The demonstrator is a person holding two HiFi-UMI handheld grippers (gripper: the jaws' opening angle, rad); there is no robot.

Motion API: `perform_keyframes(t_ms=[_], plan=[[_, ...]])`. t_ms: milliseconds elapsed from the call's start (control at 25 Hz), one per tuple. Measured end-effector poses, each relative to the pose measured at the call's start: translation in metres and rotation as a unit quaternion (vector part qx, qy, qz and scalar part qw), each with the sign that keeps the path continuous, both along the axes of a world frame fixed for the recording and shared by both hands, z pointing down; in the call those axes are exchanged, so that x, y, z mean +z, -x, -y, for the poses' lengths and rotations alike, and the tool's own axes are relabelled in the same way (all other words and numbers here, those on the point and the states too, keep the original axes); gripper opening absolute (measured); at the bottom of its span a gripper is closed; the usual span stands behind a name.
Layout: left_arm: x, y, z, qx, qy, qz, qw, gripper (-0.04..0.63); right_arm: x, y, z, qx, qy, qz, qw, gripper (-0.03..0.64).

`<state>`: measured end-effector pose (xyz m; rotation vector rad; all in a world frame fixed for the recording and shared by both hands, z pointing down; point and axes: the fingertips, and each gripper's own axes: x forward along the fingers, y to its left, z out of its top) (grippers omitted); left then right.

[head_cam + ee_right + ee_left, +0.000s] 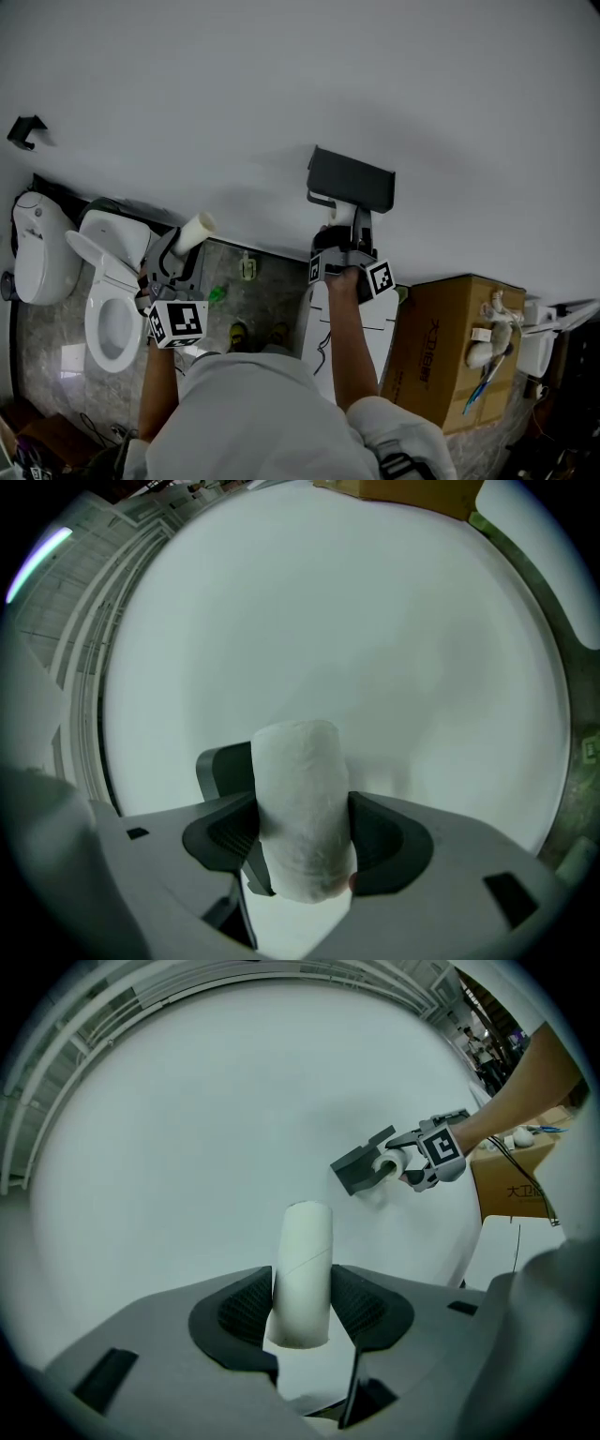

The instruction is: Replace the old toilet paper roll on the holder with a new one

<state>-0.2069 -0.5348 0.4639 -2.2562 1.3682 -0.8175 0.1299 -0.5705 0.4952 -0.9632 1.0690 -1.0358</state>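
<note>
**A:** How do I seat it well?

**B:** My right tongs (302, 829) are clamped on the new roll (298, 789). I'd hold it level and slide it squarely onto the holder (352, 180), just beyond it on the far wall (281, 84).

**A:** And the old one?

**B:** The bare cardboard tube (304, 1251) is pinched in my left tongs (302, 1309), well left of the holder.
</note>
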Motion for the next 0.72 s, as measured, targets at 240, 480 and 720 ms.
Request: perform_keyframes(t_ms=[240,480,720], plan=[[0.003,0.039,-0.004,-0.027,0.000,-0.002,0.9996,0.215,0.003,0.044,0.016,-0.023,0.004,-0.005,1.000,0.295],[0.003,0.056,-0.016,-0.049,0.000,-0.001,0.9988,0.215,0.005,0.051,0.015,-0.022,0.005,0.000,1.000,0.293],[0.002,0.063,-0.021,-0.051,0.001,-0.001,0.9987,0.215,0.006,0.054,0.013,-0.028,0.010,-0.013,0.999,0.285]])
